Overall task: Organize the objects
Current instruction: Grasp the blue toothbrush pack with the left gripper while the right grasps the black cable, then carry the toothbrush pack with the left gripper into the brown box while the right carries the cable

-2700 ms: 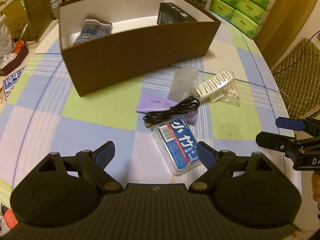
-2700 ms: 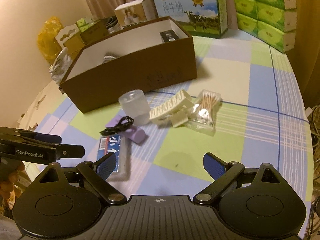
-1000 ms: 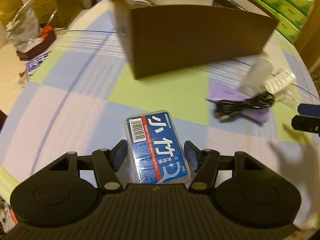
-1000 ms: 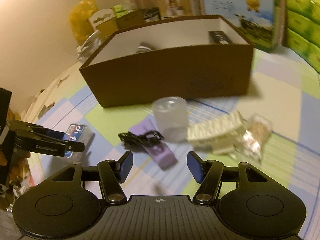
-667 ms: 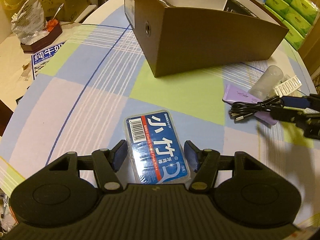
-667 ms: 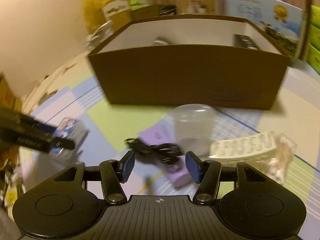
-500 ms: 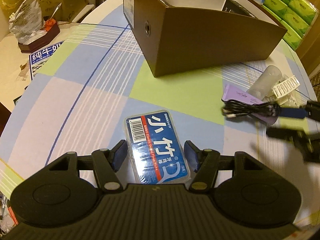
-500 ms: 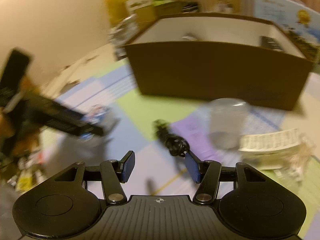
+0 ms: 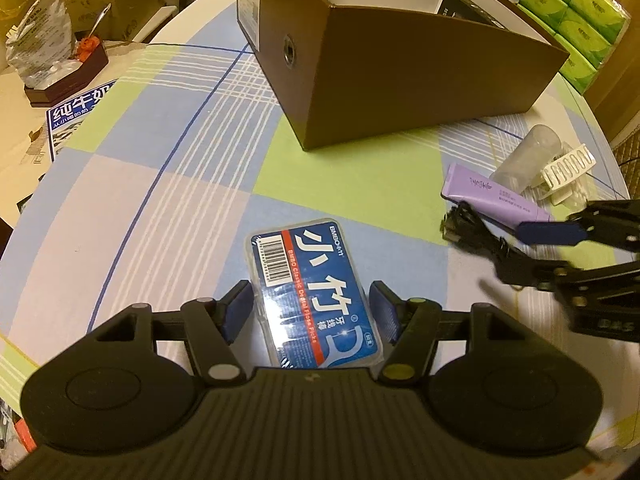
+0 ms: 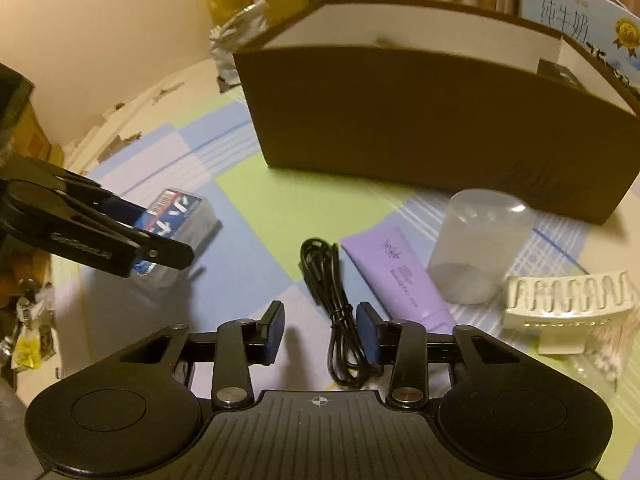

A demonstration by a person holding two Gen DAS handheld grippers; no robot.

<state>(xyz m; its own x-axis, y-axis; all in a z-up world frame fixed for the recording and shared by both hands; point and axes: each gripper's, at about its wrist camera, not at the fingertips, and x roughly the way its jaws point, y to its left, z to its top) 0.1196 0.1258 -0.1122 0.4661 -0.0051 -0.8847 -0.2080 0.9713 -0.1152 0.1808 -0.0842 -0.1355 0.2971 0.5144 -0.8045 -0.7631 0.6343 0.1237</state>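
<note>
Floss-pick case [image 9: 314, 294], a flat clear plastic box with a glossy blue and red label, sits clamped between the blue pads of the left tool [image 9: 311, 312] at 6 o'clock in the left view, apparently just above the checked cloth of the desk [image 9: 168, 184], so it is grasped but not yet put away. In the right view the right tool [image 10: 319, 338] straddles a coiled black cable [image 10: 332, 308] lying at 6 o'clock, its pads parted and one pad beside the coil, nothing gripped yet. Just beyond lie a soft matte purple tube [image 10: 398, 272], a frosted plastic cup [image 10: 478, 244] mouth-down, and a ribbed white hair clip [image 10: 568, 298] at 3 o'clock. Farthest, at 12 o'clock, stands the brown cardboard box [image 10: 420, 120], white inside, holding a black carton [image 9: 464, 7]. Most of the sorting looks still ahead.
</note>
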